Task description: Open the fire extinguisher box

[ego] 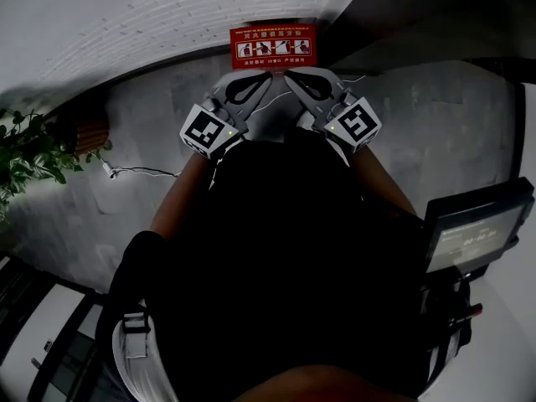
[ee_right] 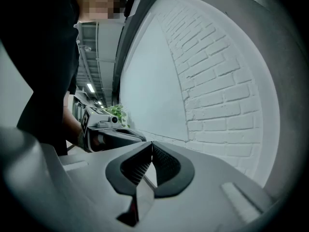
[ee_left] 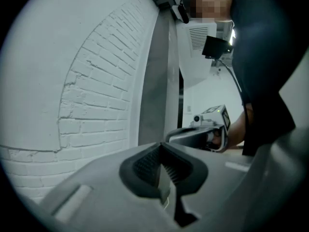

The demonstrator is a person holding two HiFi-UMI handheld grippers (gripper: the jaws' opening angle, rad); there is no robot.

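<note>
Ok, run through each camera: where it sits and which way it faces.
Head view: on the person's head, facing steeply down at the red box by the brick wall; torso, forearms, left gripper, right gripper show.
Left gripper view: rides that gripper, faces the wall along shut jaws.
Right gripper view: likewise.
Shared: each gripper view shows the other gripper.

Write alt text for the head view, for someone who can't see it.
A person holds the left tool and right tool side by side, both closed and empty, tips toward a red fire extinguisher box against a white brick wall. A leafy plant sits at far left.
</note>
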